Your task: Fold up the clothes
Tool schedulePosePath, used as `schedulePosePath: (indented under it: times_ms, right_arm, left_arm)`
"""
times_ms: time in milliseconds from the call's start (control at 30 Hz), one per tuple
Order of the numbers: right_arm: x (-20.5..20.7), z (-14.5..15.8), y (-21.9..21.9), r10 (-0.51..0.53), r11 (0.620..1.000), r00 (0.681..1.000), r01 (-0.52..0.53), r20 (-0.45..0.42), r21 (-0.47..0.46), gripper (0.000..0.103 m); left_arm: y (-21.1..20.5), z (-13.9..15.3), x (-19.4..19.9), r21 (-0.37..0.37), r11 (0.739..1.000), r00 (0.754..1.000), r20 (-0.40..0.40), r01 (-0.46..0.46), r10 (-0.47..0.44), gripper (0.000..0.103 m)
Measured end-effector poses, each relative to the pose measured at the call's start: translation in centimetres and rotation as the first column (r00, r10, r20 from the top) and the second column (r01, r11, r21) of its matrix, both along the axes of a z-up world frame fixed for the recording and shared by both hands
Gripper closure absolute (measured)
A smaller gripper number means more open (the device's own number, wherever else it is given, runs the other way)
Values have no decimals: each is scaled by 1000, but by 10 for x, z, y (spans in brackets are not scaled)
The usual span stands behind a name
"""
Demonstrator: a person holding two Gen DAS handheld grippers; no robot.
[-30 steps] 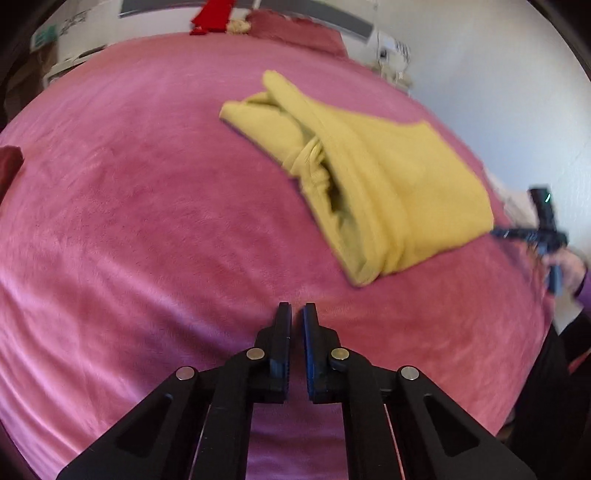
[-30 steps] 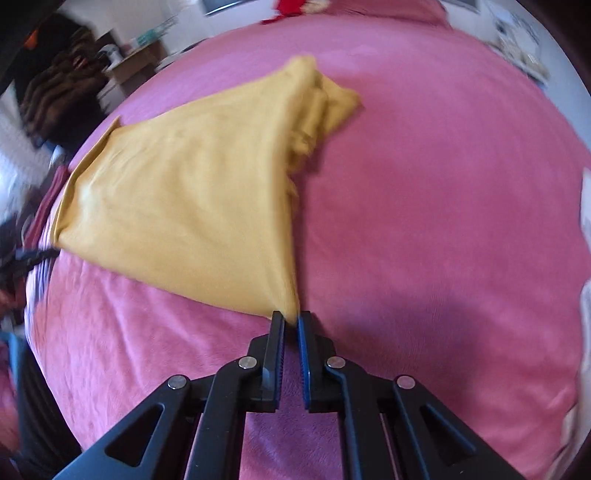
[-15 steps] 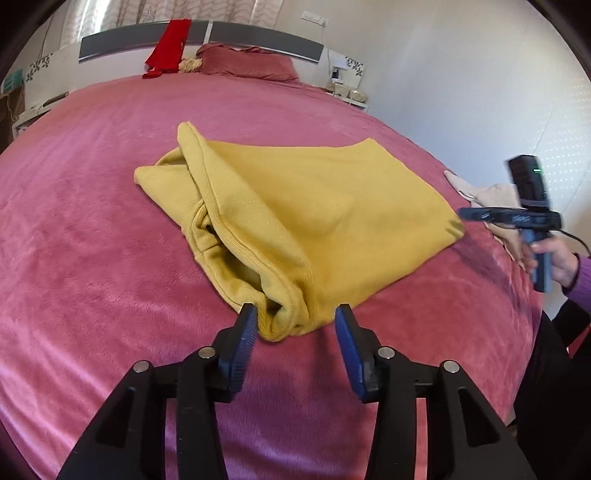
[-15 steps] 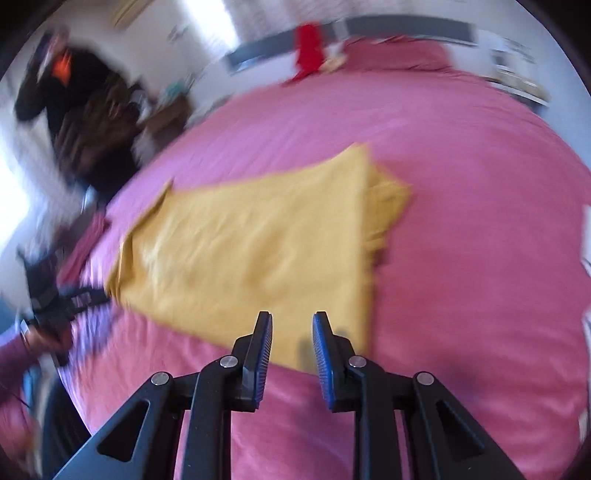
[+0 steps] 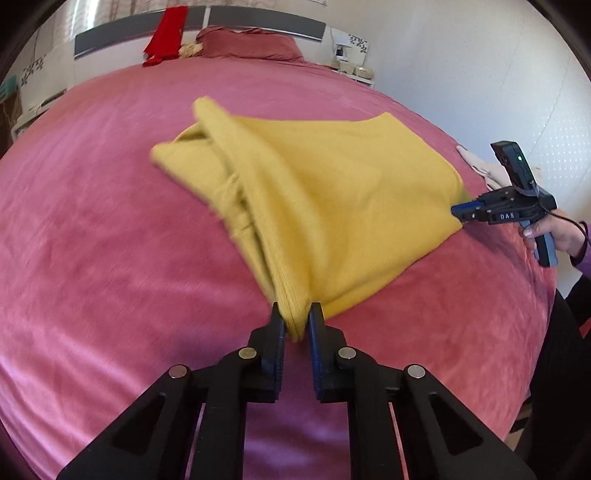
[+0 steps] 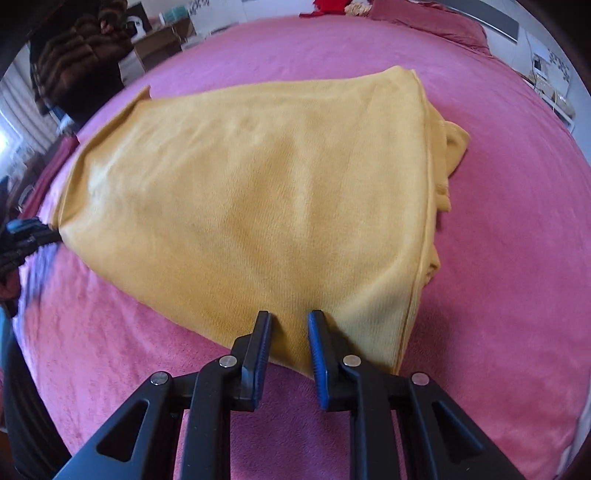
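A yellow garment (image 5: 332,206) lies partly folded on a pink bedspread (image 5: 92,258). My left gripper (image 5: 295,317) is shut on the garment's thick near corner, with bunched fabric between the fingers. In the left wrist view my right gripper (image 5: 458,214) touches the garment's far right corner. In the right wrist view the right gripper (image 6: 288,325) is open, its fingers straddling the near hem of the garment (image 6: 258,192). My left gripper (image 6: 26,230) shows at the far left corner there.
Pink pillows (image 5: 251,44) and a red cloth (image 5: 166,33) lie at the headboard. A nightstand (image 5: 354,70) stands by the white wall on the right. Dark furniture and clothes (image 6: 81,48) stand at the bed's left side. A pale cloth (image 5: 480,166) lies at the right edge.
My left gripper has moved onto the garment's near corner and closed on it. My right gripper has opened wider and moved up to the hem.
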State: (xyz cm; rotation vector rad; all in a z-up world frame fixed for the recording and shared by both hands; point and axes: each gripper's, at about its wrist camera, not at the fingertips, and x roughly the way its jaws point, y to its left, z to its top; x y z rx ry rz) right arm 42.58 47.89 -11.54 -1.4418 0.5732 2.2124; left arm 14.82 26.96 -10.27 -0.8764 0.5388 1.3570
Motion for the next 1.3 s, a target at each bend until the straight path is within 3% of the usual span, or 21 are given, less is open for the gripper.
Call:
schedulePosePath:
  times_ms: [67, 200, 333, 400, 433, 467, 533, 600, 700, 733, 833, 867, 900, 967, 1100, 1200, 1233, 1300]
  right_arm:
    - [-3, -1, 0, 0, 1000, 1000, 0, 22, -1, 84]
    - [-1, -1, 3, -22, 999, 1000, 23, 10, -26, 84]
    - [6, -2, 7, -38, 998, 999, 36, -34, -56, 84]
    - [8, -2, 7, -44, 997, 998, 42, -42, -60, 84]
    - [7, -2, 6, -46, 997, 998, 44, -42, -58, 84]
    - [6, -2, 5, -45, 998, 998, 43, -38, -51, 84]
    - [5, -1, 2, -42, 998, 999, 41, -33, -38, 84]
    - [7, -2, 4, -48, 998, 998, 46, -43, -48, 84]
    - [9, -2, 6, -54, 996, 997, 50, -59, -68, 84]
    - [11, -2, 8, -54, 996, 997, 49, -64, -74, 84]
    - [26, -2, 12, -56, 995, 995, 49, -81, -89, 84]
    - [29, -2, 13, -57, 995, 994, 49, -88, -92, 84]
    - [32, -2, 14, -58, 994, 994, 49, -95, -94, 84]
    - [35, -2, 14, -62, 994, 992, 52, -108, -93, 84]
    - [44, 0, 13, -58, 995, 991, 49, -117, -82, 84]
    - [41, 9, 11, -30, 994, 994, 19, -103, -108, 84]
    - [41, 17, 11, -41, 992, 992, 27, -119, -119, 84]
    - [51, 41, 23, -106, 990, 951, 73, -289, -124, 81]
  left_arm:
    - [-10, -3, -6, -2, 1000, 1000, -15, -21, 21, 102]
    - [-25, -6, -22, 2, 994, 994, 15, -111, 110, 102]
    - [-36, 16, -31, 70, 964, 966, 38, -258, 256, 101]
    - [-19, 37, -22, 150, 934, 946, 61, -323, 318, 96]
    - [-8, 47, -16, 191, 916, 936, 70, -352, 345, 87]
    - [2, 58, -9, 231, 896, 925, 80, -380, 372, 70]
    - [23, 75, 1, 294, 862, 909, 89, -414, 406, 51]
    - [59, 70, 14, 285, 867, 910, 47, -408, 412, 51]
    - [109, 48, 21, 203, 886, 901, -43, -416, 433, 51]
    - [112, 42, 17, 188, 880, 890, -53, -436, 452, 51]
    - [99, 25, -6, 162, 839, 845, -49, -519, 532, 51]
    - [94, 20, -14, 153, 824, 829, -48, -546, 558, 43]
    - [84, 14, -26, 141, 804, 813, 9, -577, 582, 37]
    - [61, 10, -45, 132, 769, 780, 138, -625, 610, 36]
    - [43, 26, -47, 134, 725, 737, 150, -676, 659, 38]
    - [28, 52, -43, 211, 646, 679, 191, -733, 708, 38]
    - [27, 61, -39, 243, 628, 672, 199, -739, 713, 38]
    - [38, 75, -23, 304, 626, 690, 197, -718, 696, 34]
